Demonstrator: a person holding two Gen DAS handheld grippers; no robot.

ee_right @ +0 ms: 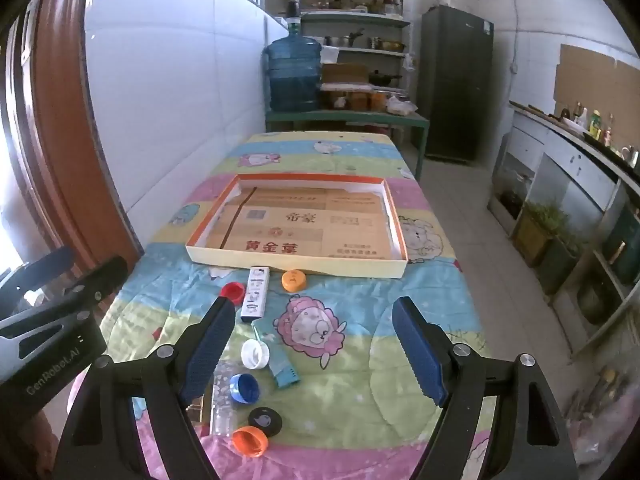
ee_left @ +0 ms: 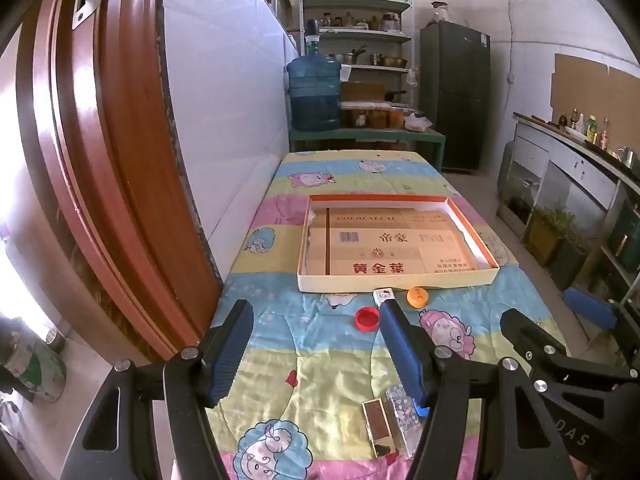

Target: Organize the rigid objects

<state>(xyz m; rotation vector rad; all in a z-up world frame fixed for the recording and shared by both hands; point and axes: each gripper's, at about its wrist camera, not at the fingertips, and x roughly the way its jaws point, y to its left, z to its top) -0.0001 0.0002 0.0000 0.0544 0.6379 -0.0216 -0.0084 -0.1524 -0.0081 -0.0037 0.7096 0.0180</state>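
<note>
Orange-rimmed cardboard tray [ee_right: 297,258] lies empty mid-surface. Bottle caps [ee_right: 293,280] and small boxes [ee_right: 255,293] lie scattered before it. My left gripper [ee_left: 316,354] and right gripper [ee_right: 316,354] hover released, grasping nothing.

In the left wrist view, the left claw's [ee_left: 316,344] right finger hides most of the white box [ee_left: 383,295] and nearly all of a blue cap [ee_left: 422,410]. In the right wrist view, the right claw's [ee_right: 314,350] left finger covers part of the red cap [ee_right: 233,292] and clear box [ee_right: 222,400]. Tray [ee_right: 298,262] print is too blurred to read.
</note>
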